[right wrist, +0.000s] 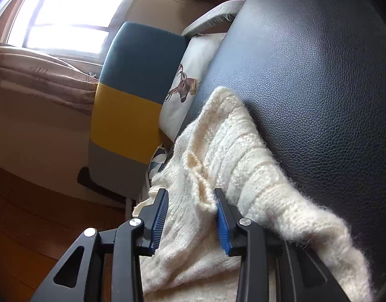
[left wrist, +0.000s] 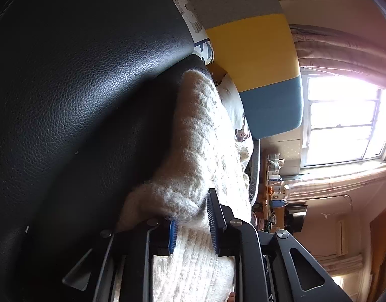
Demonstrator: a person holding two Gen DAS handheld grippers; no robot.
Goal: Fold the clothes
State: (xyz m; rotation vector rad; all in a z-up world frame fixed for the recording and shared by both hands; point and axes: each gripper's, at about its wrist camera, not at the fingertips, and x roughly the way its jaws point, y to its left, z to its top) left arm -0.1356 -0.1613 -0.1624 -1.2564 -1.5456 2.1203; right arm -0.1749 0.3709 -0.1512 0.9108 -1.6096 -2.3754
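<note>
A cream, fluffy knit sweater (left wrist: 200, 136) lies on a black leather surface (left wrist: 79, 88). In the left wrist view my left gripper (left wrist: 191, 226) is turned sideways and shut on a thick fold of it. One finger is against the leather side and the fuzzy hem covers its tip. In the right wrist view the same sweater (right wrist: 230, 151) lies bunched on the leather (right wrist: 319, 75). My right gripper (right wrist: 191, 216) is shut on its wrinkled upper layers, and the hem trails past the finger nearer the leather.
A teal, yellow and grey padded backrest (right wrist: 132, 93) stands beside the leather surface, with a white deer-print cushion (right wrist: 185, 85) against it. Behind it are a bright window (right wrist: 67, 12) and curtains. Wooden floor (right wrist: 29, 214) shows below. A cluttered shelf (left wrist: 276, 188) stands farther off.
</note>
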